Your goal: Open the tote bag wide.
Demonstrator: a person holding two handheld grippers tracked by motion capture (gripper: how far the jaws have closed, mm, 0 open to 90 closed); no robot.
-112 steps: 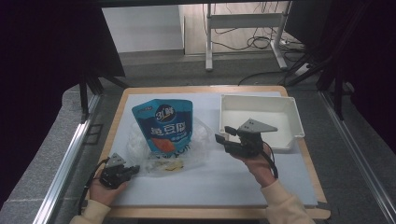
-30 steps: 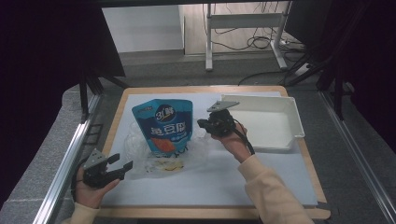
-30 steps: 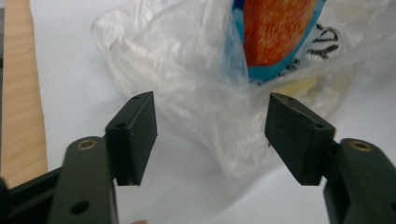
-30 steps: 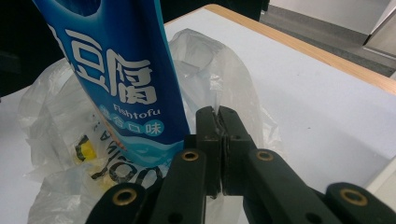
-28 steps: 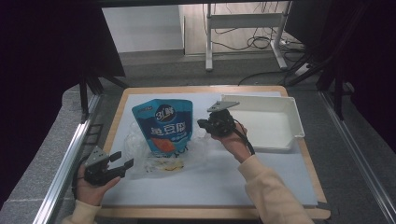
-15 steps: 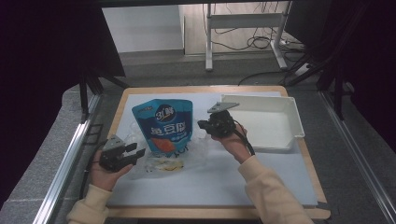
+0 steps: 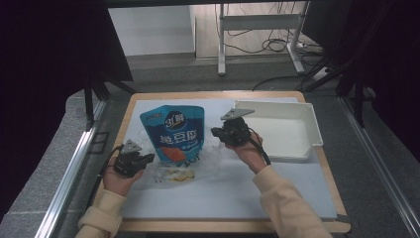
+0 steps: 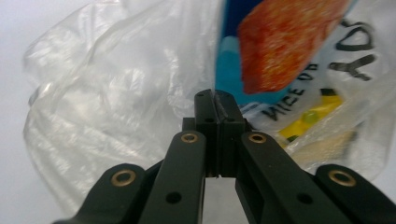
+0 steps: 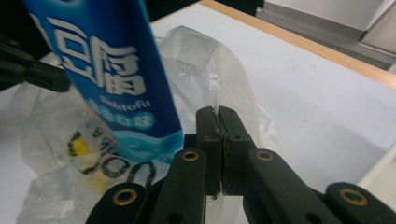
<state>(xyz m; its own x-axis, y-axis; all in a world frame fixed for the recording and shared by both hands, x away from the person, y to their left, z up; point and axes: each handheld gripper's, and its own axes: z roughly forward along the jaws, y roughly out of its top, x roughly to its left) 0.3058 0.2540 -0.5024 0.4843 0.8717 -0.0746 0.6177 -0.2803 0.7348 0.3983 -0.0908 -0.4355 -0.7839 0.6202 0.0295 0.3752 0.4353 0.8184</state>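
Plastic bag (image 7: 173,168) lies on the tabletop (image 7: 297,183), the blue pouch (image 7: 174,133) standing partly inside. My left gripper (image 7: 132,162) has just closed, fingers (image 8: 217,116) pinching film; my right gripper (image 7: 229,135) pinches the opposite edge. Pouch not yet removed. Bag's other contents are unclear.

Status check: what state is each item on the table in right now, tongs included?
Blue fish-tofu snack pouch: upright, bottom inside the bag.
Clear crumpled plastic bag: mouth open around the pouch, pinched on both sides.
White plastic tray: empty.
Left tongs: just closed, shut on the bag's edge.
Right tongs: shut on the bag's edge.
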